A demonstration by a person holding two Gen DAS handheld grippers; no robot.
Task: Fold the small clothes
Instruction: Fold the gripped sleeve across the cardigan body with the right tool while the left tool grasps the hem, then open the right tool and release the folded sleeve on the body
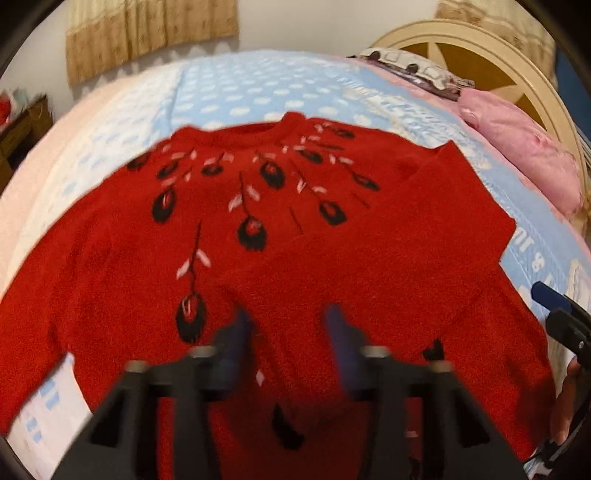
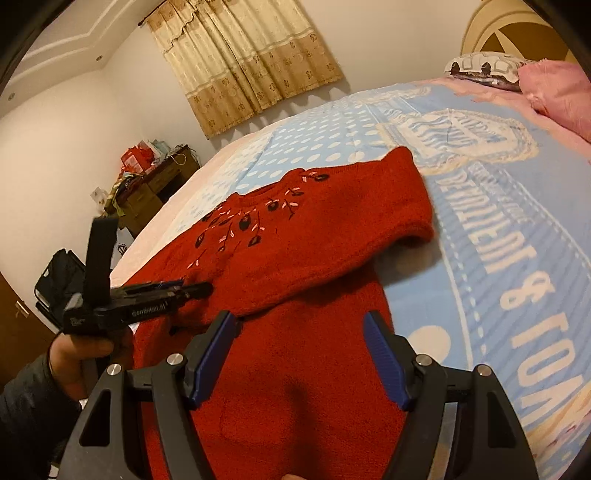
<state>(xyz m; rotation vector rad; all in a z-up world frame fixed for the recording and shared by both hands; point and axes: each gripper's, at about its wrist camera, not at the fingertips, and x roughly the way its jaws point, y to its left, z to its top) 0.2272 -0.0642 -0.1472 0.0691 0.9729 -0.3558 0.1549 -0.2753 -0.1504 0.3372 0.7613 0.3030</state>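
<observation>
Left wrist view, from left to right: a dark wooden dresser (image 1: 22, 133) sits at the far left edge beside your bed (image 1: 122, 107), a tan curtain (image 1: 151, 33) hangs on the wall behind, and the red sweater (image 1: 332, 229) lies front-up across the blue dotted bedspread (image 1: 240, 88) with its collar pointing away from you. Black embroidered flowers fan out below the neckline. One sleeve is folded over the sweater's body on the right side of the picture. Your left gripper (image 1: 288, 332) is low over the lower middle of the sweater; its blue fingers are blurred, with a narrow gap and red knit showing between them, and I cannot tell whether they pinch any cloth. Further right a pink pillow (image 1: 524, 155) rests against the round cream headboard (image 1: 480, 48), and your right gripper's blue tip pokes in at the right edge.

Right wrist view, from left to right: your left hand (image 2: 81, 350), in a dark sleeve, grips the handle of the left gripper, which reaches in level over the sweater's near left part and hides a strip of it. The cluttered dresser stands behind it by the wall. In the middle your right gripper (image 2: 301, 354) stands released, fingers well apart above the sweater's hem area with nothing between the pads. The folded sleeve's cuff lies on the bedspread just right of the body, near large white lettering
</observation>
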